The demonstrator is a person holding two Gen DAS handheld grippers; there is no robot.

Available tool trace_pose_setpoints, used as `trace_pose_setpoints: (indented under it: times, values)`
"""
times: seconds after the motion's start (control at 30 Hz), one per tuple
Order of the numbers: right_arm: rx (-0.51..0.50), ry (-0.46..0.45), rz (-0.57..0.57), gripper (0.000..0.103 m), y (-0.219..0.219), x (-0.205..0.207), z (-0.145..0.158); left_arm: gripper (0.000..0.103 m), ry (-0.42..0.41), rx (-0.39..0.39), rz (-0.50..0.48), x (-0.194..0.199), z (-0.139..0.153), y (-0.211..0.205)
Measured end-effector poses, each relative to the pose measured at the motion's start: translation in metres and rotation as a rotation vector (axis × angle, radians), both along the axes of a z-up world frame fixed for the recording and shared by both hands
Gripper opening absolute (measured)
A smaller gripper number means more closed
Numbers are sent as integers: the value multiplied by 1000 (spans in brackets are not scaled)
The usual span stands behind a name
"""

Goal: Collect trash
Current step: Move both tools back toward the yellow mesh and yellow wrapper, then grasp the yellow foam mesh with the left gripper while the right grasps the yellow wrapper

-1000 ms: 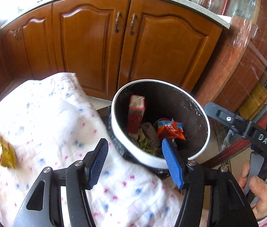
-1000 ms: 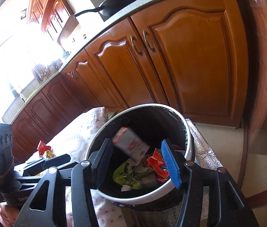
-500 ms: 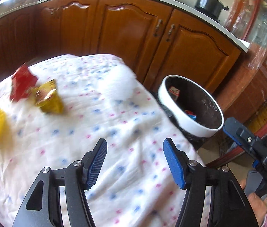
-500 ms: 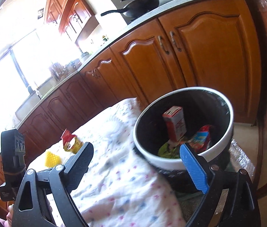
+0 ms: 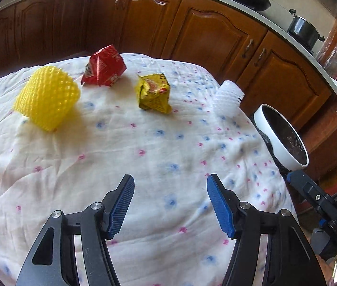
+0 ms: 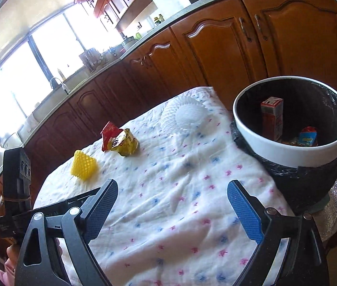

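Hovering over the cloth, both grippers empty

Left wrist view: Your left gripper (image 5: 170, 202) hangs above the patterned cloth (image 5: 144, 157), its blue pads spread wide with nothing between them. Four pieces of trash lie on the cloth ahead. A yellow foam net (image 5: 48, 97) sits at 10 o'clock from the gripper. A red wrapper (image 5: 104, 66) lies at 11 o'clock, near the net but apart from it. A yellow packet (image 5: 154, 93) rests at 12 o'clock, apart from the red wrapper. A white foam net (image 5: 228, 97) lies at 1 o'clock at the cloth's far edge. The white-rimmed bin (image 5: 280, 143), lined in black, stands just past the cloth's edge at 2 o'clock. Your right gripper's body shows at 3 o'clock, beyond the cloth.

Right wrist view: Your right gripper (image 6: 172, 205) also hovers over the cloth (image 6: 180, 190), pads spread wide and holding nothing. The bin (image 6: 285, 152) stands at 2 o'clock, beside the cloth's edge. Inside it a red-and-white carton (image 6: 272, 116) stands upright, with a red-and-blue wrapper (image 6: 308, 137) low beside it. The white foam net (image 6: 185, 116) lies at 12 o'clock, near the bin. The yellow packet (image 6: 125, 143) and red wrapper (image 6: 108, 133) overlap at 11 o'clock. The yellow foam net (image 6: 85, 166) sits at 10 o'clock.
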State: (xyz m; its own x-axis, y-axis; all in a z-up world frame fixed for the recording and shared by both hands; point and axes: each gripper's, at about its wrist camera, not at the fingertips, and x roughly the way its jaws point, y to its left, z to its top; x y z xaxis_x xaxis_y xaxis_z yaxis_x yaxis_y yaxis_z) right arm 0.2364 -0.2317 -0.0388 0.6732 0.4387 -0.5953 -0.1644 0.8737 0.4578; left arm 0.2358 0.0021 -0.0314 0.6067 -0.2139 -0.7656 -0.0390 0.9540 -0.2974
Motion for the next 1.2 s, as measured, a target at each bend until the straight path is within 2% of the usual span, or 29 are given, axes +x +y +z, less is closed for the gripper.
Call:
trace_pose_setpoints:
  times: [0.47,0.77,1.0,1.07,1.2]
  values:
    - [10,3,91,94,45,19,6,63,-39,26,110,-9,10,46]
    - [11,22,167,93,78,54,8,63,-83,66,184,-1,27,79]
    - [10,48,220,84,107,92,5,66,-109,131,238,22,33,104]
    - [9,64,222,80,114,104,-1,67,-93,157,243,33,27,108]
    - [14,98,211,71,125,128,-14,65,-44,162,240,55,9,116]
